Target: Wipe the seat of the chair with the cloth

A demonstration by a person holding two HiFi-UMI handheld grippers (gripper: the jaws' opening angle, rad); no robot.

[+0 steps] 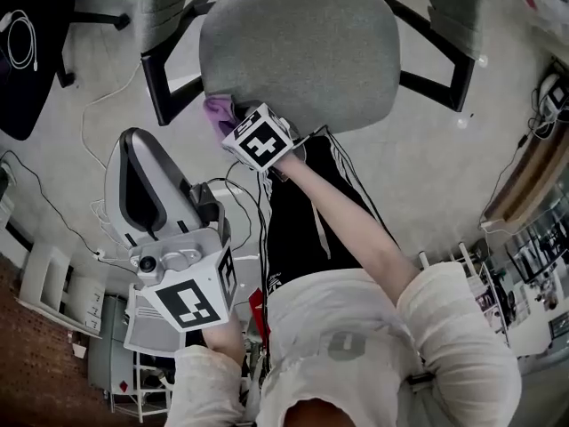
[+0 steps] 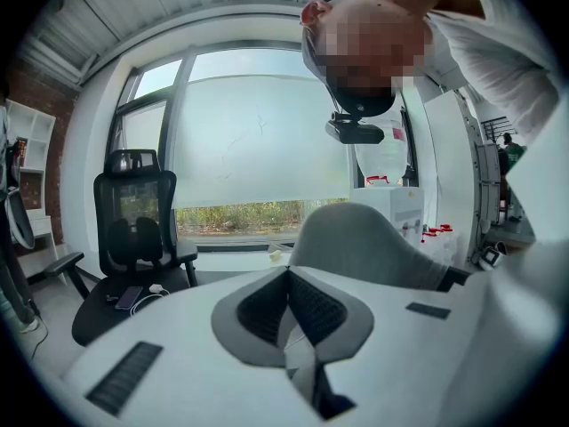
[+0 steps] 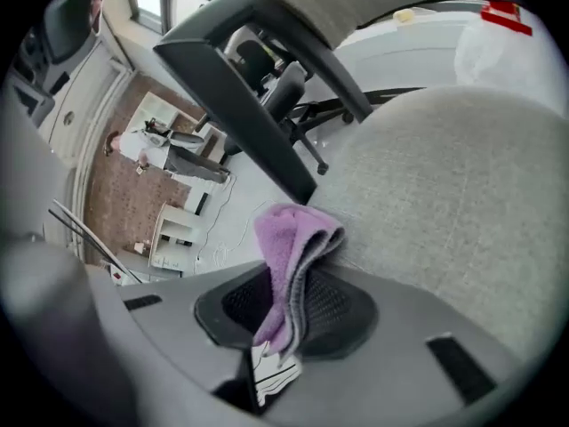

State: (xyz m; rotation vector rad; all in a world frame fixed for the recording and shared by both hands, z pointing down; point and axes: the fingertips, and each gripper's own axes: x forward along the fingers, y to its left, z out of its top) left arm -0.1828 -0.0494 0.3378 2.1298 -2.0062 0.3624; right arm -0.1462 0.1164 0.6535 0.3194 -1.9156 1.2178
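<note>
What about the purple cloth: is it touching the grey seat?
Touching. The right gripper view shows the cloth, pinched in the right tongs, with its folded tip pressed on the seat edge, no gap.

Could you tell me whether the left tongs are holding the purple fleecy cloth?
No, the left tongs are shut and empty; the purple fleecy cloth sits clamped in the right tongs.

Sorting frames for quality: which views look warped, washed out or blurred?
Head view: dull, evenly lit, edges bowed, seat sharp. Left gripper view: heavy fisheye, window washed pale. Right gripper view: fisheye, cloth crisp, dark corners.
</note>
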